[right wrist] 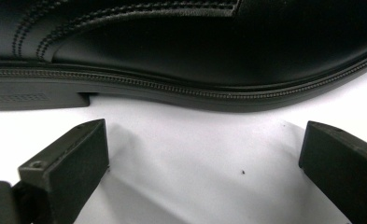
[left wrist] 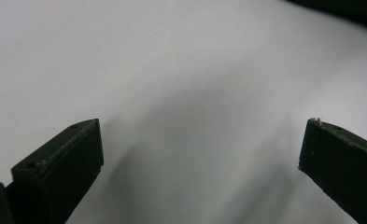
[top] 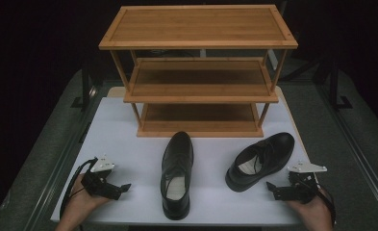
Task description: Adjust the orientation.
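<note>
Two black leather dress shoes rest on the white table top (top: 129, 120). One shoe (top: 177, 173) lies in the middle with its toe toward the rack. The other shoe (top: 259, 160) sits to its right, toe angled to the far right. My left gripper (top: 125, 187) is low at the near left, pointing right toward the middle shoe and apart from it. In the left gripper view its jaws stand wide with bare white surface between them (left wrist: 202, 154). My right gripper (top: 271, 188) is at the near right, open, just short of the right shoe's sole (right wrist: 172, 88).
A three-tier wooden shoe rack (top: 198, 72) stands at the back of the table, all shelves bare. Dark floor and black stand legs surround the table on both sides.
</note>
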A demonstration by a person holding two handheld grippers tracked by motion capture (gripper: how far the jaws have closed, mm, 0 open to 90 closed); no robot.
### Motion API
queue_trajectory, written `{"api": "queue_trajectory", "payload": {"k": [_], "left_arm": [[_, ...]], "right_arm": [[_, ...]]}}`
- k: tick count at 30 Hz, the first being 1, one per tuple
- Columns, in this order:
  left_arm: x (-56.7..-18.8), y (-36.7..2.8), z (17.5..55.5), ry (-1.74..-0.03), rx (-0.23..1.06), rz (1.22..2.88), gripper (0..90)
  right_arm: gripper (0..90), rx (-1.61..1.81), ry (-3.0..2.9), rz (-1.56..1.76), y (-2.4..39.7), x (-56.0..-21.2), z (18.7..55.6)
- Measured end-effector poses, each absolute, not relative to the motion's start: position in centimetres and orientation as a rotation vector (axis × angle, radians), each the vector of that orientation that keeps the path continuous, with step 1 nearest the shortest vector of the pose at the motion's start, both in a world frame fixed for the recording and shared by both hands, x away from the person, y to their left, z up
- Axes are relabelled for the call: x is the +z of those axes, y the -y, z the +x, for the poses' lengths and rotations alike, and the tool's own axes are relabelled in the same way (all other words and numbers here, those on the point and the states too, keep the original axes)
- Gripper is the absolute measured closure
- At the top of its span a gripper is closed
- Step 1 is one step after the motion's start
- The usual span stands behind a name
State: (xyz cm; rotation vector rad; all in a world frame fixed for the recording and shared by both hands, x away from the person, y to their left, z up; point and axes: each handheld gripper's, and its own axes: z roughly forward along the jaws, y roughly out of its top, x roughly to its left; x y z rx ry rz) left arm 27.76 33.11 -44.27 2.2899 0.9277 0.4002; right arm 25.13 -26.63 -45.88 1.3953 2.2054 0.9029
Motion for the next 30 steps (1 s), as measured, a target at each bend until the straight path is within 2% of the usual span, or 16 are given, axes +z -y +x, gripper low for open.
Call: {"api": "queue_trajectory", "payload": {"k": [7, 9, 10, 13, 14, 17, 24, 25, 26, 27, 28, 30], "left_arm": [[-45.0, -33.9, 27.7, -0.916, 0.377, 2.245, 0.0], [-45.0, -33.9, 27.7, -0.916, 0.378, 2.246, 0.0], [-45.0, -33.9, 27.7, -0.916, 0.379, 2.246, 0.0], [-45.0, -33.9, 27.7, -0.916, 0.379, 2.247, 0.0], [-45.0, -33.9, 27.7, -0.916, 0.379, 2.248, 0.0], [-45.0, -33.9, 27.7, -0.916, 0.378, 2.247, 0.0], [-45.1, -33.9, 27.7, -0.916, 0.383, 2.239, 0.0], [-45.1, -33.9, 27.7, -0.916, 0.383, 2.239, 0.0], [-45.1, -33.9, 27.7, -0.915, 0.382, 2.24, 0.0], [-45.1, -33.9, 27.7, -0.915, 0.382, 2.24, 0.0], [-45.1, -33.9, 27.7, -0.915, 0.382, 2.24, 0.0], [-45.1, -33.9, 27.7, -0.915, 0.383, 2.239, 0.0]], "right_arm": [[1.2, 0.915, -2.206, 1.399, 26.7, -45.8, 25.2], [3.6, 0.923, -2.208, 1.405, 26.9, -45.8, 25.1], [7.5, 0.912, -2.213, 1.393, 27.2, -45.5, 25.1], [8.6, 0.927, -2.201, 1.425, 27.5, -45.2, 25.0], [13.2, 0.937, -2.196, 1.421, 27.8, -44.8, 24.8], [14.8, 0.95, -2.175, 1.429, 28.0, -44.4, 24.8], [40.6, 1.004, -2.094, 1.437, 29.3, -41.8, 25.7], [40.6, 1.004, -2.094, 1.437, 29.3, -41.8, 25.7], [48.7, 1.004, -2.078, 1.441, 29.5, -41.2, 26.3], [48.7, 1.004, -2.078, 1.441, 29.5, -41.2, 26.3], [58.1, 0.999, -2.072, 1.438, 29.7, -40.6, 27.0], [66.0, 0.991, -2.078, 1.437, 29.8, -40.2, 27.8]]}}
